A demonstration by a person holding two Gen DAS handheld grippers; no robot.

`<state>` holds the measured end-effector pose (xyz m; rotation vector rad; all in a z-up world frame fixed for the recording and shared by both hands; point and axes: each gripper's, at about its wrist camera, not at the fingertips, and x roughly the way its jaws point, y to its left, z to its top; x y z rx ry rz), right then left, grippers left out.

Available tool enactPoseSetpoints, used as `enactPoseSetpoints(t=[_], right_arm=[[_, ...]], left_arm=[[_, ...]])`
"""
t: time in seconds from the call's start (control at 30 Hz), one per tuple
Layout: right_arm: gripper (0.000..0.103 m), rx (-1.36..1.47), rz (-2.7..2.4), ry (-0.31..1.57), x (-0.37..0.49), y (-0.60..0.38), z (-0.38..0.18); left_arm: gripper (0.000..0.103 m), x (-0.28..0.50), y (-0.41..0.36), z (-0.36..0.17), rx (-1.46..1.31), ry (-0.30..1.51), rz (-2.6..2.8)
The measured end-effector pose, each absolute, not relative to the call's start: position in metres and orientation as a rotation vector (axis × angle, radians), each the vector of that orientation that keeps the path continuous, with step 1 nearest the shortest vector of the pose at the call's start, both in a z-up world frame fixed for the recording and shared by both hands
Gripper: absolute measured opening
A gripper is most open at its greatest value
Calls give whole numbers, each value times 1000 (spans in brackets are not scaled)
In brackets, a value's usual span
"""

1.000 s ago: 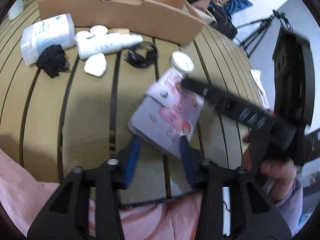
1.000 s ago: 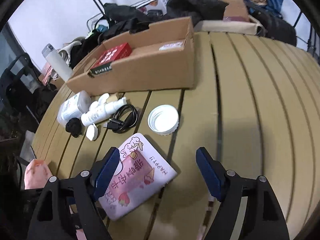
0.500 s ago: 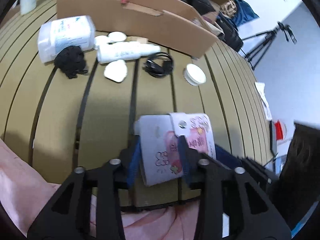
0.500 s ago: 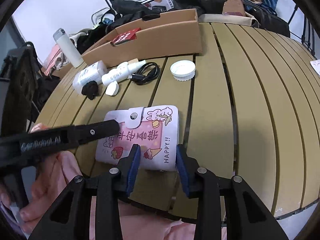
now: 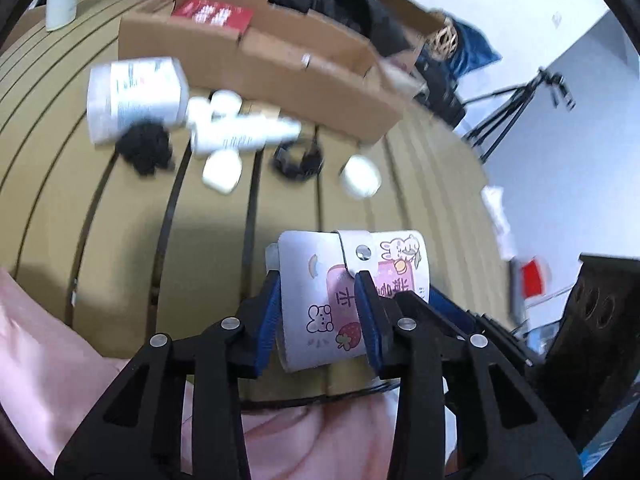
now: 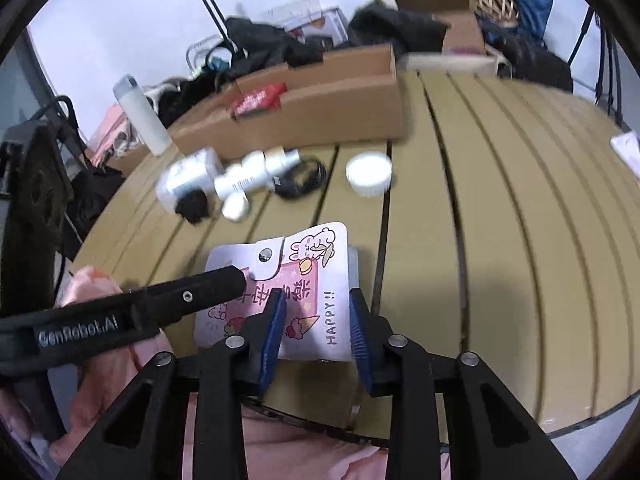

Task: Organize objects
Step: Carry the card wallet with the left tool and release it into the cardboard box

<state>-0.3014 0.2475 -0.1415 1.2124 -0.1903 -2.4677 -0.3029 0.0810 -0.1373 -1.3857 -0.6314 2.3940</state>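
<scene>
Left gripper (image 5: pixel 318 308) is closed narrow on the cartoon wallet (image 5: pixel 352 296), blue pads on the near-left part of it, one pad over the pink panel. Right gripper (image 6: pixel 316 320) is also narrow, clamped on the wallet's near-right edge by the "HAPPY!!" print. Both pinch the same wallet at the near edge of the slatted table (image 6: pixel 500 220); whether it is lifted off the slats or resting on them, can't tell. Snap flap (image 6: pixel 268 258) looks fastened, sitting on the far side of the wallet.

Step in hand, as I read it: two-handed hold on the wallet, likely to carry it or to hand it from one gripper to the other. Next move needs one gripper to let go or both to travel together, else the wallet twists.

Farther out: white cap (image 6: pixel 368 174) on the table, black cable (image 6: pixel 302 180) left of it, white tube (image 6: pixel 256 174), small white lid (image 6: pixel 236 206), black scrunchie (image 6: pixel 194 206), white bottle (image 5: pixel 136 98). Far beyond them is a cardboard box (image 6: pixel 320 108) with a red packet (image 6: pixel 258 98) inside, probable drop spot. Views are motion-blurred.
</scene>
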Motion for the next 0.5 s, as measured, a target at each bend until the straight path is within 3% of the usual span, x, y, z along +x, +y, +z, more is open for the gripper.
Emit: enactPoseSetpoints(t=[0.3, 0.5], right_arm=[[33, 1099, -2510, -154, -401, 233, -51], [33, 1271, -2464, -197, -505, 225, -72]], left_arm=[[33, -422, 75, -44, -1191, -548, 2458], [33, -519, 79, -73, -1336, -412, 2404]])
